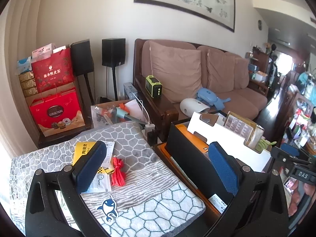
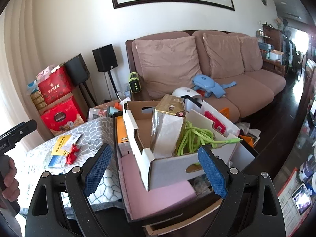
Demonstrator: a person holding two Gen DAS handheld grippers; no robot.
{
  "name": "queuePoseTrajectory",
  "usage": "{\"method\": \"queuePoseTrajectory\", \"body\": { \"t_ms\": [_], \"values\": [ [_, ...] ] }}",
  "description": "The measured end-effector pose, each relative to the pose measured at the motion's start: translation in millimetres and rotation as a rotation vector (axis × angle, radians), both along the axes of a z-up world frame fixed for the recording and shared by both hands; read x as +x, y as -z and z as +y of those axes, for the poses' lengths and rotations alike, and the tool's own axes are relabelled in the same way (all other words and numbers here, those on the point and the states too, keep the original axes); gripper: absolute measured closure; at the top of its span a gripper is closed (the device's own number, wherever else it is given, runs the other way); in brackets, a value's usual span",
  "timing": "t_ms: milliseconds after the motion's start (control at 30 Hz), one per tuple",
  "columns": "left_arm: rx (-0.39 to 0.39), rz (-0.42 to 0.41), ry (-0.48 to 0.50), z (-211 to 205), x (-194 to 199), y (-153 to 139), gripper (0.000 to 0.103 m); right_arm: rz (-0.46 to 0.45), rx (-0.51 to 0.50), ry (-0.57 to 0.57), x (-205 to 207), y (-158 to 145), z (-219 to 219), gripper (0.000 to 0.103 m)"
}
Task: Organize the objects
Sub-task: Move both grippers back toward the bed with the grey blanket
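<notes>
We hold the left gripper (image 1: 158,167) spread wide and empty over the grey patterned cushion (image 1: 138,177), where the red ribbon bundle (image 1: 118,172) lies beside a yellow packet (image 1: 84,152). Our right gripper (image 2: 155,170) is likewise spread with nothing pinched, just before the white cardboard box (image 2: 169,167); inside that box a foil bag (image 2: 167,126) stands with the green cable (image 2: 194,138) to its right, and beyond the box is the sofa (image 2: 246,90).

White cardboard box (image 2: 169,165) w/ cut-out handles is seen open atop a pink slab; a gold foil bag (image 2: 167,126) stands upright inside, w/ a coiled lime-green cable (image 2: 195,138) beside it. On the grey patterned cushion (image 1: 138,138), a red ribbon bundle (image 1: 118,171) & yellow packet (image 1: 84,152) are laid flat.
</notes>
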State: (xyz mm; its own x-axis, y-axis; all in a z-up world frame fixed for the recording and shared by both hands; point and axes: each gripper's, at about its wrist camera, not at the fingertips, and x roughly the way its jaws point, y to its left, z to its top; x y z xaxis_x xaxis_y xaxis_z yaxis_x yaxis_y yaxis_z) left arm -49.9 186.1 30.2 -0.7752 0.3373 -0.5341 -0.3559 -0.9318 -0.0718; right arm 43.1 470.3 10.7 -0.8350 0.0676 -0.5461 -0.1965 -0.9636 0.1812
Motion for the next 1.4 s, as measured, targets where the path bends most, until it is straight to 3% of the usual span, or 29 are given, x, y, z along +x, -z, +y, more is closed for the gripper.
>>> {"method": "queuePoseTrajectory", "body": {
  "t_ms": [167, 433, 767, 933, 1233, 1400],
  "values": [
    [0.038, 0.018, 0.039, -21, 7, 1, 0.000, 0.019, -0.021, 0.040, 20, -2, -4, 0.013],
    [0.016, 0.127, 0.072, -44, 29, -8, 0.000, 0.093, -0.047, 0.110, 49, -16, -12, 0.013],
    [-0.022, 0.202, -0.069, -112, 29, -29, 0.000, 0.109, -0.024, 0.058, 25, -35, -47, 0.013],
    [0.013, 0.167, -0.186, -153, 19, -22, 0.000, 0.102, -0.003, 0.004, 5, -34, -73, 0.013],
    [0.072, 0.107, -0.260, -185, 9, -2, 0.000, 0.075, 0.005, -0.097, -22, -24, -109, 0.013],
    [0.118, 0.086, -0.246, -186, 7, 4, 0.000, 0.022, 0.003, -0.120, -33, -8, -117, 0.013]
  ]
}}
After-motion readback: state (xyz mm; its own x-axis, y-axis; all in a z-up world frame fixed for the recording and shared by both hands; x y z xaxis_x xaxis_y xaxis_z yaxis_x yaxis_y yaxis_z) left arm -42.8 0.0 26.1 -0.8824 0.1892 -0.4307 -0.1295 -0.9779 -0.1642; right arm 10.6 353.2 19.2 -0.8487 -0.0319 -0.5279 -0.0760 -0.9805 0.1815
